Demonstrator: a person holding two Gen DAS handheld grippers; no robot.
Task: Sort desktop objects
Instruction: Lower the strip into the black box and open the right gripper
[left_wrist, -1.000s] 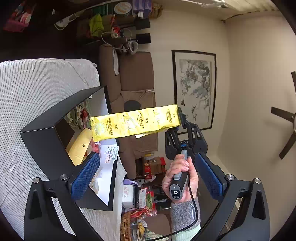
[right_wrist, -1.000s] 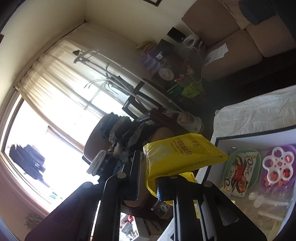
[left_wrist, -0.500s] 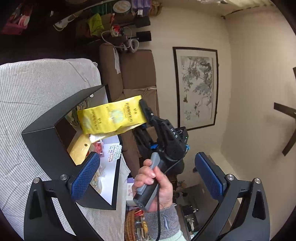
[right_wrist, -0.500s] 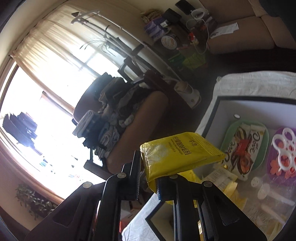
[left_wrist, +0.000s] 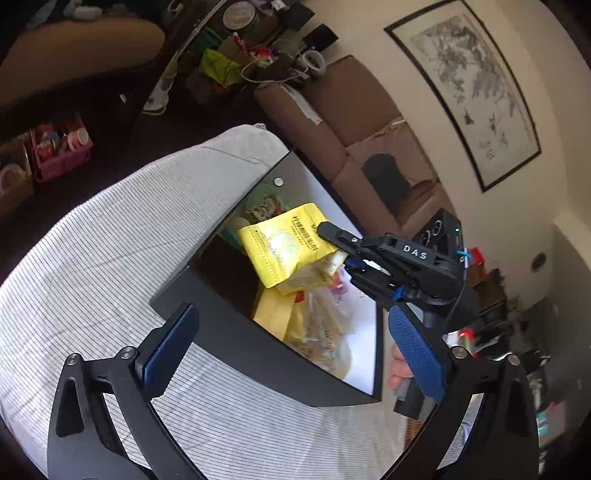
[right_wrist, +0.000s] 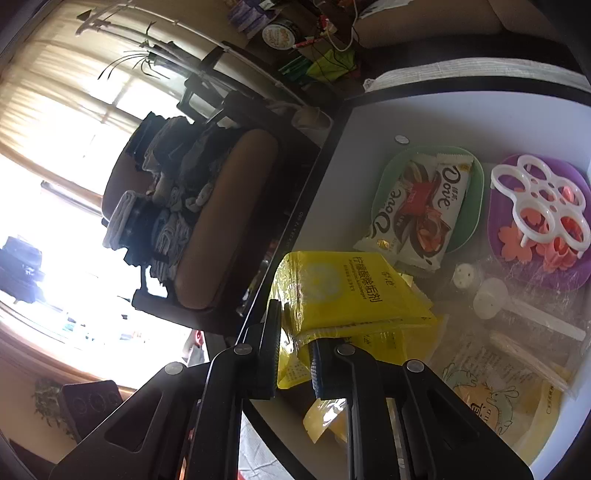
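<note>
Descent is being completed: the yellow sachet, carried high above the black box a second ago, is now being lowered inside its walls, just over the yellow packets already lying there. The sachet is being pinched at one end by the nearly closed jaws of the right gripper. Release into the box is judged to be the step at hand.

In the right wrist view, the sachet's long axis is being held along a line from 7 o'clock, at the jaws, to 2 o'clock, where its free end is pointing toward the Dove bars in the green dish. Its printed face is being kept upward.

The left gripper is being held open and empty over the striped cloth, at the box's near wall.
</note>
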